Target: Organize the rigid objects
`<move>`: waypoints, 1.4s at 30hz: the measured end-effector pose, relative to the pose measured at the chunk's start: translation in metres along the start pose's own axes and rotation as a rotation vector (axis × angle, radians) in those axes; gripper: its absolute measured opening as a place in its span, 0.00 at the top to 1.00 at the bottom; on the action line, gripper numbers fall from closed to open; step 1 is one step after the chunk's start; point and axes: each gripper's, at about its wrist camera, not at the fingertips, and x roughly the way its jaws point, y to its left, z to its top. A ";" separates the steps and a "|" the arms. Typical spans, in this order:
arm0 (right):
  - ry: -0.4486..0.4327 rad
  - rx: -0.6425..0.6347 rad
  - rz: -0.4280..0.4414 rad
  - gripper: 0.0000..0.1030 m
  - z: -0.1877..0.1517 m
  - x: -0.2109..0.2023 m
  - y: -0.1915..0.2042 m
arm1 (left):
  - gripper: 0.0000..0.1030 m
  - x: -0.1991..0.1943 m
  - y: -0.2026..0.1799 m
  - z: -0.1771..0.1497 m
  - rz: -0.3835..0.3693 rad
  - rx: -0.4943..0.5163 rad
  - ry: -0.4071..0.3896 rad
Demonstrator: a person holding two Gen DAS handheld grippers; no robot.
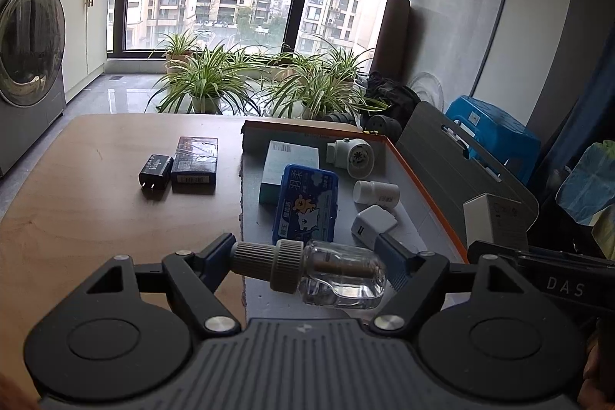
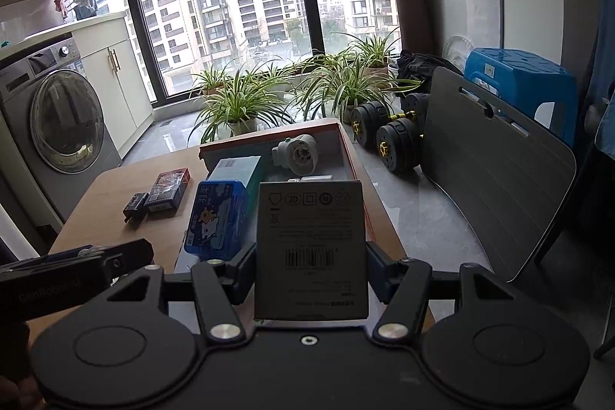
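Glass bottle (image 1: 338,271) lies sideways, clamped in the left tongs (image 1: 307,266) at lower centre; the right tongs (image 2: 310,273) grip a grey box (image 2: 311,248) above the orange-rimmed tray (image 2: 346,141).

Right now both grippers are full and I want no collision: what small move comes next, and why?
Probably lower the left gripper to set its glass bottle on the bare grey tray floor just below; the right gripper holds a box nearby.
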 end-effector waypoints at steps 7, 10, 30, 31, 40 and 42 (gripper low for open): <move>0.003 0.001 -0.001 0.31 -0.004 0.001 0.001 | 0.22 0.001 0.000 -0.001 -0.001 -0.001 0.001; 0.004 0.002 -0.001 0.31 -0.004 0.001 0.001 | 0.22 0.001 -0.001 -0.001 -0.002 -0.001 0.002; 0.015 0.001 -0.002 0.31 -0.014 0.005 -0.001 | 0.22 0.002 0.000 -0.003 0.000 -0.006 0.007; 0.015 0.001 -0.002 0.31 -0.015 0.005 0.000 | 0.22 0.002 0.000 -0.003 0.000 -0.006 0.008; 0.018 0.002 -0.003 0.31 -0.015 0.006 0.000 | 0.22 0.004 0.002 -0.002 0.003 -0.012 0.011; 0.019 0.003 -0.003 0.31 -0.015 0.006 0.000 | 0.22 0.004 0.001 -0.002 0.002 -0.012 0.011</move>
